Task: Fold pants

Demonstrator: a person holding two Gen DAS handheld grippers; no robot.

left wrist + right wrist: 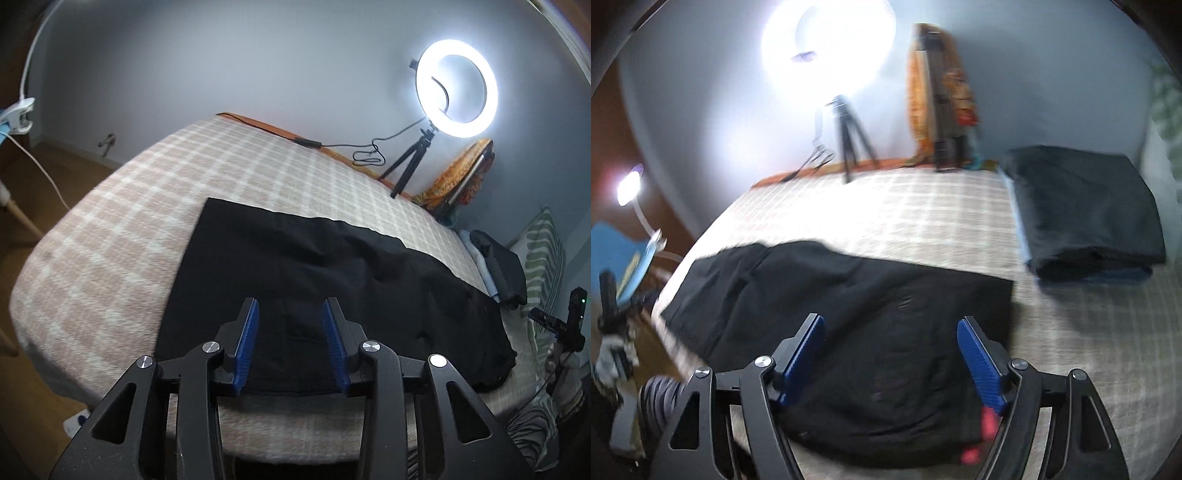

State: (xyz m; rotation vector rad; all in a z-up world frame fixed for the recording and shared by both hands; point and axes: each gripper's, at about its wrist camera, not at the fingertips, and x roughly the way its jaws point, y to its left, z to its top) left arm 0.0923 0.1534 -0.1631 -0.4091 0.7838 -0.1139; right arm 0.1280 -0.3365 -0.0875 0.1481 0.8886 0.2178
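Left claw (pixel 290 332) part open, empty, above black pants (pixel 332 295); right claw (pixel 890 354) wide open, empty; pants flat on checked bed (pixel 129 221); folded dark stack (pixel 1082 214) well apart.

Pale grey wall (pixel 221 55) behind a bed (pixel 110 229) covered in a pink-and-white checked blanket. Lit ring light (pixel 457 88) on a black tripod (pixel 410 162) stands at the bed's far edge, its cable (pixel 365 155) trailing along an orange strip there. Orange patterned cloth (pixel 458 173) leans at the far right corner. Wooden floor (pixel 55 162) to the left. Small clip lamp (pixel 628 188) glows beyond the bed's left edge.
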